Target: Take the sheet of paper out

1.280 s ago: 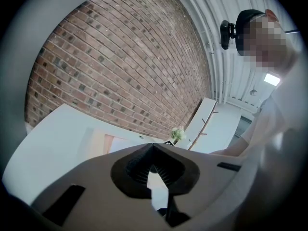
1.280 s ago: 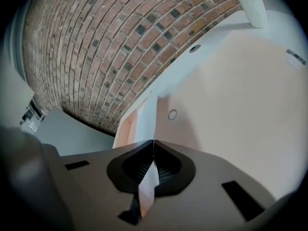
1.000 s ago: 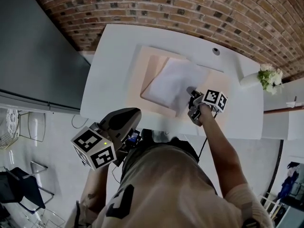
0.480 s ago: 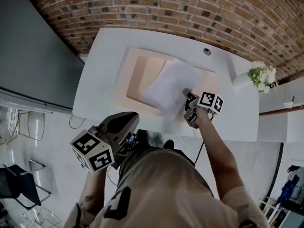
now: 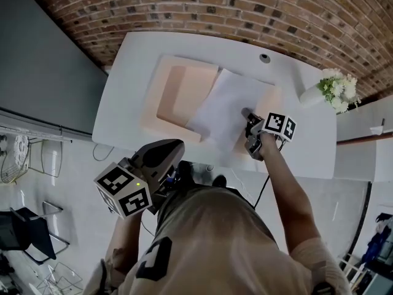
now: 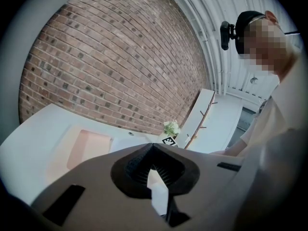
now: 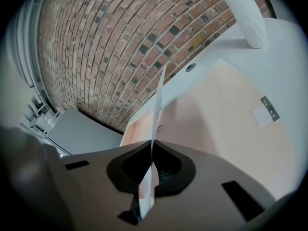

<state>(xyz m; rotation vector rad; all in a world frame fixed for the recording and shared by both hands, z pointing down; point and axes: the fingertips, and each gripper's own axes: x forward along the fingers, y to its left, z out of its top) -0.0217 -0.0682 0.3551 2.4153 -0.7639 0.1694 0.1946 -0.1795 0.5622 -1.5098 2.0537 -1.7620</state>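
Gripping the sheet of paper [image 5: 228,103] now with my right gripper [image 7: 152,141]. Its jaws are pressed together on the sheet's edge, and in the right gripper view the paper runs edge-on straight up out of the closed tips. From the head view, that gripper sits at the folder's [image 5: 184,97] right half, towards its near side.

The sheet lies slanted across that same right half. Its far corner is up by the folder's back edge, and its near corner reaches past the folder's front edge, where it goes blurry. The folder's left half is uncovered, showing a darker peach panel inside a paler border.

Over to my left gripper [image 6: 152,144]. Its jaws are closed tip to tip. A pale sliver shows in the gap behind the tips, and I cannot tell what that is. It hangs off the folder's near left corner, out beyond the table [image 5: 126,91] edge, pointing towards the folder and well apart from the sheet.

Beyond the folder's right end stands a white vase [image 5: 309,96] of flowers [image 5: 336,86], clear of the folder. Behind the folder's far edge runs the brick wall [image 5: 202,8].
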